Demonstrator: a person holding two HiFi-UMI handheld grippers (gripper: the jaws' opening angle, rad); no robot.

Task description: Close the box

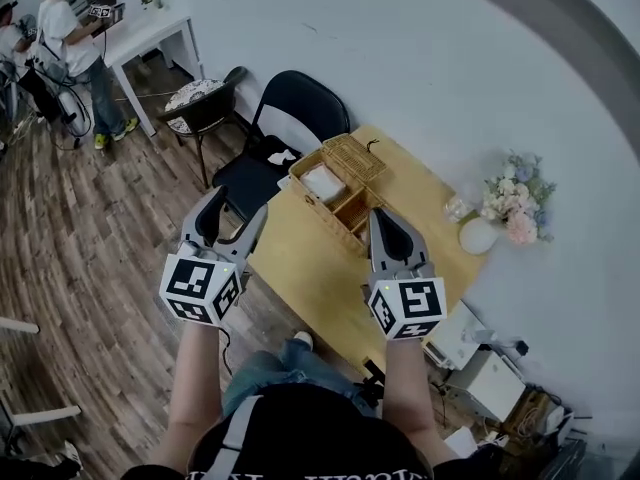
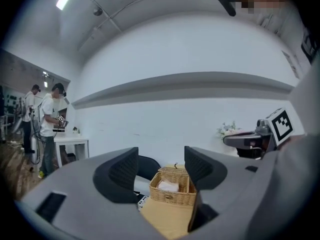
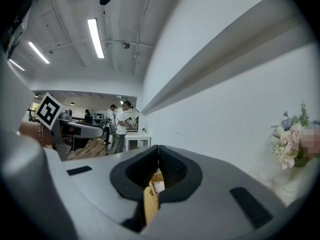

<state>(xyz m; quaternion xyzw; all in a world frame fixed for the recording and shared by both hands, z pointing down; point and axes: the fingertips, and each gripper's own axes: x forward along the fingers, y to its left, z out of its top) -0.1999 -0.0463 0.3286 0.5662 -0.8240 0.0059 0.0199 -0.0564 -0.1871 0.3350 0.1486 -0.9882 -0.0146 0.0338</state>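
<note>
1. The wicker box [image 1: 335, 200] sits open at the far end of the wooden table [image 1: 300, 268]. Its lid [image 1: 355, 155] is thrown back toward the wall, and something white [image 1: 323, 181] lies in one compartment.
2. Both tongs hover on our side of the table, short of the box, and neither touches it.
3. The left gripper [image 1: 235, 220] has its jaws spread wide with nothing held. Its own view frames the box right in the gap.
4. The right gripper [image 1: 386, 226] has its jaws pressed together at the tips, gripping nothing.
5. We judge the closing has not begun, so the reach to the lid comes first.
6. To do it well, we would bring the right tongs round behind the lid's free edge and tip it forward over its hinge. It should be lowered rather than dropped.
7. The basket looks light and may skid, so the left tongs could brace its near wall.
8. We should check that the white contents sit below the rim, or the lid may rest proud.
9. Beyond the box stands a black chair [image 1: 290, 118].
10. Flowers [image 1: 515, 198] and a white vase [image 1: 478, 235] sit off to the right, well clear of the lid's swing.
</note>
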